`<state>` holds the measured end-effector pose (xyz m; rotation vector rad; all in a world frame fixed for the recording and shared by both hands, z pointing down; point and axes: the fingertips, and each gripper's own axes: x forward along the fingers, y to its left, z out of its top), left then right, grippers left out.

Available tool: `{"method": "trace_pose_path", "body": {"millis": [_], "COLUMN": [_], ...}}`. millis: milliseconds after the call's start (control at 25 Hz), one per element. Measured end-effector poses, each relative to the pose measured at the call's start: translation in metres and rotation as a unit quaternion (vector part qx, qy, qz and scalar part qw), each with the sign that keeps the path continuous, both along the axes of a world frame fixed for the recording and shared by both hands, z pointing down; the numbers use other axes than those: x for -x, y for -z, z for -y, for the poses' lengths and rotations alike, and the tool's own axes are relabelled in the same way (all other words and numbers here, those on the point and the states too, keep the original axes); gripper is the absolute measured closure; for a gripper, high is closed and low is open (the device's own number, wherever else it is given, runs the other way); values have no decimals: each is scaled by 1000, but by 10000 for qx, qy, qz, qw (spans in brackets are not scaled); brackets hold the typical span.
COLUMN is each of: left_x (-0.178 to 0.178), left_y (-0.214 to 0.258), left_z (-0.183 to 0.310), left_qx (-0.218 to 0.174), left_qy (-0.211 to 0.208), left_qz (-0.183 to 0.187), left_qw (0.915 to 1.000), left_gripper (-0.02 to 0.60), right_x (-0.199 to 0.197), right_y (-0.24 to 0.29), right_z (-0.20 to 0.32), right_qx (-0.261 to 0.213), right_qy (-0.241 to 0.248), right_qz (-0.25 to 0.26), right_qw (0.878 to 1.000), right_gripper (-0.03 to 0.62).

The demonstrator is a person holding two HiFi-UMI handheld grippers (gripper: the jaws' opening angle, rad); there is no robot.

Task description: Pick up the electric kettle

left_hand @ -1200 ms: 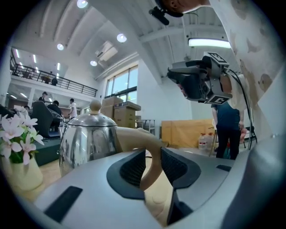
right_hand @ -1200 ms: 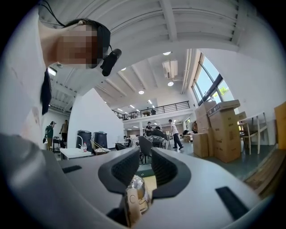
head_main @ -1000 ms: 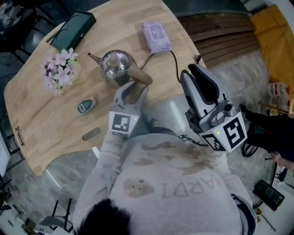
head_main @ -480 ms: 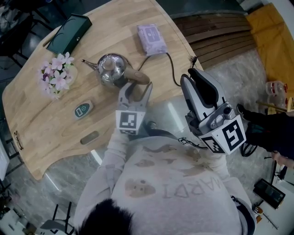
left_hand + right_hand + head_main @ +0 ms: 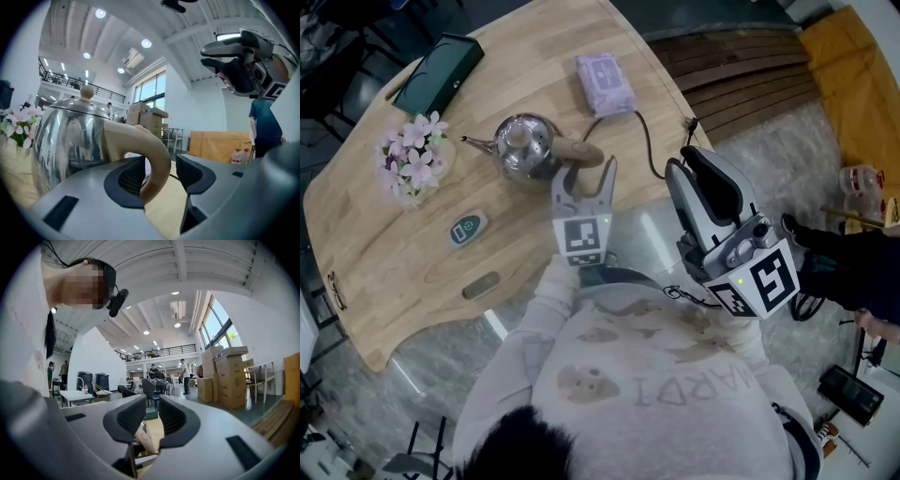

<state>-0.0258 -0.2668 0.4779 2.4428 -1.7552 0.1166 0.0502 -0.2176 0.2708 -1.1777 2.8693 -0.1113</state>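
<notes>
The steel electric kettle (image 5: pixel 522 145) stands on the wooden table (image 5: pixel 394 272), its tan handle (image 5: pixel 579 152) pointing toward me. My left gripper (image 5: pixel 584 176) sits right behind the handle with its jaws opening wide. In the left gripper view the kettle (image 5: pixel 70 140) fills the left, and its handle (image 5: pixel 152 150) curves down between the pads of the left gripper (image 5: pixel 159 176), close to the left pad and not squeezed. My right gripper (image 5: pixel 692 159) hovers off the table's right edge. In its own view the right gripper (image 5: pixel 152 420) stands open with nothing between its pads.
On the table are a pink flower bunch (image 5: pixel 411 159), a dark green case (image 5: pixel 438 73), a purple packet (image 5: pixel 605 82), an oval device (image 5: pixel 466 228) and a small grey piece (image 5: pixel 480 284). A black cable (image 5: pixel 642 141) runs from the kettle to the table's right edge.
The left gripper's jaws have spread apart around the kettle handle, and the gripper has shifted to the right. The right gripper has stayed where it was.
</notes>
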Motion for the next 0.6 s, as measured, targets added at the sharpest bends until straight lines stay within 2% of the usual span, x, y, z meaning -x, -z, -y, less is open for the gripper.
{"method": "trace_pose_path", "body": {"millis": [160,360,600], "left_x": [1,5,10], "left_y": [-2,-3,-5], "left_z": [12,26,39], "left_qx": [63,263,405], "left_qy": [563,1312,1859], "left_qz": [45,0,-47], "left_qw": [9984,9910,9817], "left_gripper": [295,296,296], "right_x": [-2,-8,-14], "right_y": [-1,-1,0], "right_z": [-2,-3,-4], "right_qx": [-5,9,-12], "right_qy": [-18,-67,-84], "right_qz": [-18,-70,-84], "right_qw": [10000,10000,9999], "right_gripper": [519,519,519]}}
